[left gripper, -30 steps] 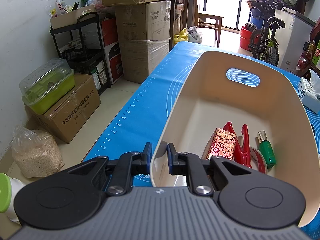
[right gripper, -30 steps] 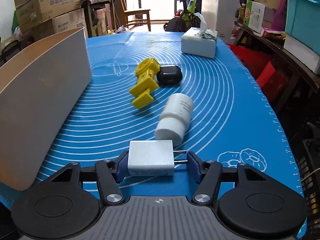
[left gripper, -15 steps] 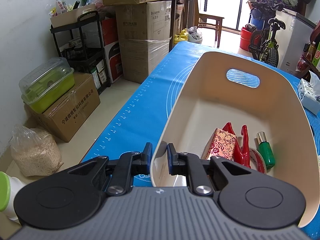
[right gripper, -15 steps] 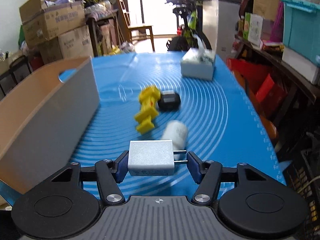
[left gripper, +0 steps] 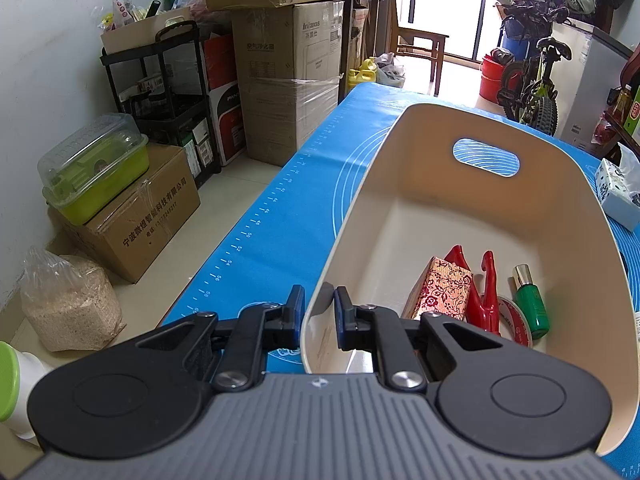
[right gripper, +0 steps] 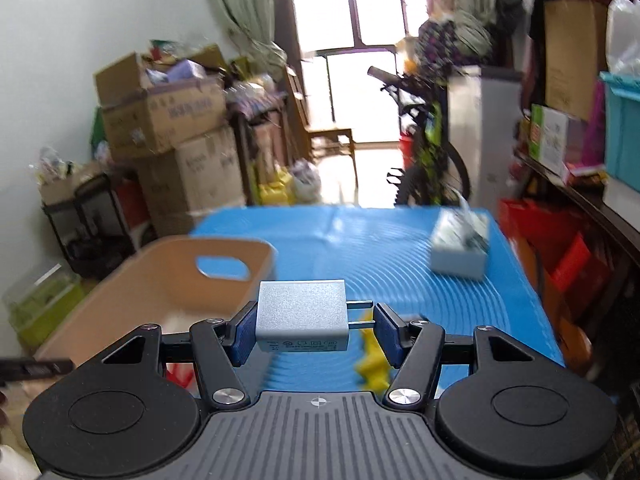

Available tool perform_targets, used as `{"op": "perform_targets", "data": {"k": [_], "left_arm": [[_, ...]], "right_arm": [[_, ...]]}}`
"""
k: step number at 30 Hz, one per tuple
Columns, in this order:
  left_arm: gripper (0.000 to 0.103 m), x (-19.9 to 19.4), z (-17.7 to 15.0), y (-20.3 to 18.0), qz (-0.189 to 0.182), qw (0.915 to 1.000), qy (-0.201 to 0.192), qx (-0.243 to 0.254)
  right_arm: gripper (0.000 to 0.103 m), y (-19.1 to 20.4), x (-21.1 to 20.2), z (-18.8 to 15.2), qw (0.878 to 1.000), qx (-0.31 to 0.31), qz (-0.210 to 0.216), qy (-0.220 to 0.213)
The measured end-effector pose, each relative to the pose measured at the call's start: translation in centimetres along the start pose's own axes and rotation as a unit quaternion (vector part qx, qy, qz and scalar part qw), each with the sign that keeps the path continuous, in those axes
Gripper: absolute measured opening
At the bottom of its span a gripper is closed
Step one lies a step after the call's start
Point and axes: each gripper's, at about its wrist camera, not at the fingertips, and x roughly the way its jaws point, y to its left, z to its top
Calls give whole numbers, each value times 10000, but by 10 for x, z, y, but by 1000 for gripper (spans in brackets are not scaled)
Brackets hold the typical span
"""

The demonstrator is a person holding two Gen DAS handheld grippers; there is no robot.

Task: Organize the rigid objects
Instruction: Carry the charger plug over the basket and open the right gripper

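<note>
I had lifted my right gripper (right gripper: 316,316), clamped on the white charger (right gripper: 301,315), seemingly above the mat (right gripper: 400,232); my left gripper (left gripper: 316,306) pinched the bin (left gripper: 460,128) wall.

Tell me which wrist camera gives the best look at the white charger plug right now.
The right wrist view. The white charger plug sits sharp and centred in the right gripper, its metal prongs pointing toward the right finger. The left wrist view shows none of it, only the left gripper clamped on the beige bin wall.
</note>
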Motion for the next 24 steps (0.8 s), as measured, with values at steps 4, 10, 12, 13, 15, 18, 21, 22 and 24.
{"op": "perform_targets", "data": {"k": [4,10,12,13,15,18,21,22,24], "left_arm": [[18,0,0,0,-3,10000,1,-1],[17,0,0,0,-2,10000,1,-2],[17,0,0,0,-3,10000,0,1],[17,0,0,0,-3,10000,1,0],[17,0,0,0,-4,10000,-2,7],[17,1,0,0,-7,10000,-5,16],[17,1,0,0,-6,10000,-5,17],[17,1,0,-1,-4,10000,-6,18],[17,1,0,0,-7,10000,-4,17]], "right_arm": [[64,24,5,14,9995,-155,228,-135],[64,65,16,18,9977,-383,542,-116],[64,77,20,16,9968,-471,645,-50],[64,83,22,14,9963,-519,687,-8],[64,94,27,9,9949,-641,776,112],[64,111,34,-2,9921,-834,881,324],[64,121,40,-14,9890,-986,943,564],[64,124,42,-18,9879,-1045,952,643],[64,130,46,-24,9854,-1162,966,780]]}}
